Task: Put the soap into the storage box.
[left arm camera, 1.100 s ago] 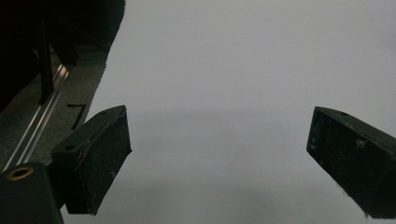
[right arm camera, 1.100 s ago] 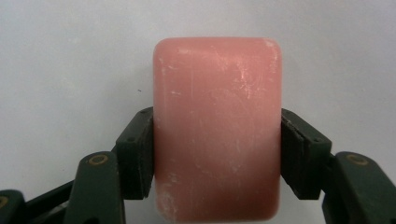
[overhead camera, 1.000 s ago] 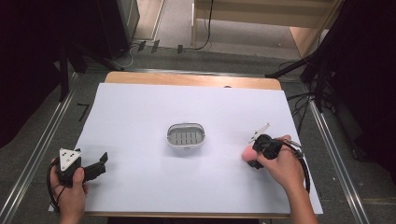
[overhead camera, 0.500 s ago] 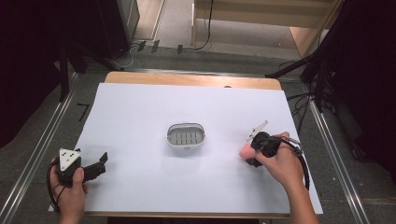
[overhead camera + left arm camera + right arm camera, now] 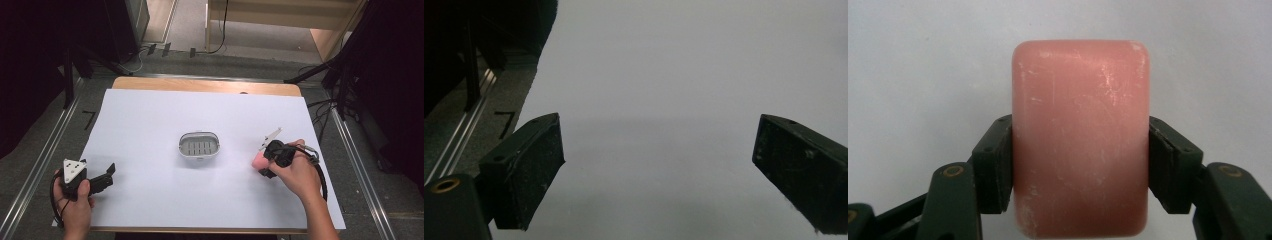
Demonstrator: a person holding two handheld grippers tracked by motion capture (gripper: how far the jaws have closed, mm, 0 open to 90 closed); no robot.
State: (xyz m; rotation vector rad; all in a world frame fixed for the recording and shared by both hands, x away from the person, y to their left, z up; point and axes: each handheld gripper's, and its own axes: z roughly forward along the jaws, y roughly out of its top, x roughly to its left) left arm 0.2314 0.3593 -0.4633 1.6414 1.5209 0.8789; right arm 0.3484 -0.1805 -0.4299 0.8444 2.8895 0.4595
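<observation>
Soap (image 5: 1080, 137): pink bar, clamped by its two long sides in the right gripper (image 5: 267, 159), at the right of the table.
Right jaws: closed onto the bar, pads pressing both sides.
Change: since a second ago the bar has edged slightly toward the dish; grip unchanged.
Left gripper (image 5: 102, 178): jaws wide apart, nothing between them, parked near the left front corner as before.
Dish (image 5: 199, 145): mid-table, unoccupied, well apart from the soap.
Reading: pick done, carry to dish likely next.

White-covered table (image 5: 150, 125), soap dish (image 5: 199, 145)
</observation>
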